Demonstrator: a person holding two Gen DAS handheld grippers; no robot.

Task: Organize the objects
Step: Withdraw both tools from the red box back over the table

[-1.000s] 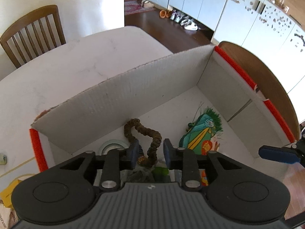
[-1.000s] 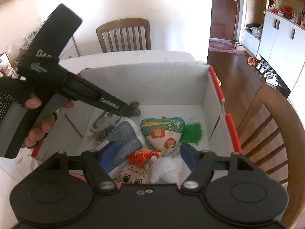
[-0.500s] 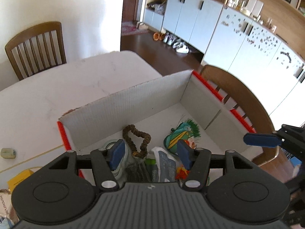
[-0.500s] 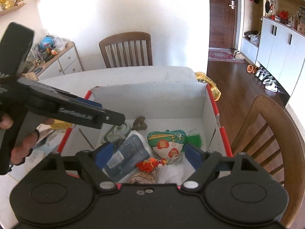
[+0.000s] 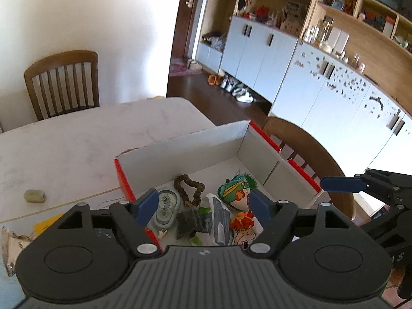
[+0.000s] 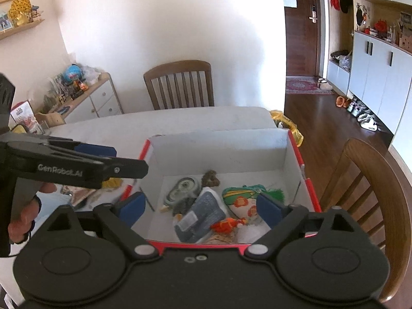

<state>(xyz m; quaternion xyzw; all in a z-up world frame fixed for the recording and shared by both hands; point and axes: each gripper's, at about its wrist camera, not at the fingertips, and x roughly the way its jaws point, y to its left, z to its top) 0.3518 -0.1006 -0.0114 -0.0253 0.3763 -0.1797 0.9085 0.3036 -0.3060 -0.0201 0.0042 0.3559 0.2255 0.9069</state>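
Cardboard box (image 5: pixel 180 152) below spread left tool (image 5: pixel 203 206), beads (image 5: pixel 189 189) inside.

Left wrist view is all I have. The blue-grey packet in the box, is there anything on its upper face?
Observer: Yes. From the right wrist camera the packet shows a white label near its closer end.
Operator: And what stands near the far chair, on the side I can't see?
Observer: A low sideboard against the wall, cluttered, with a globe on top.
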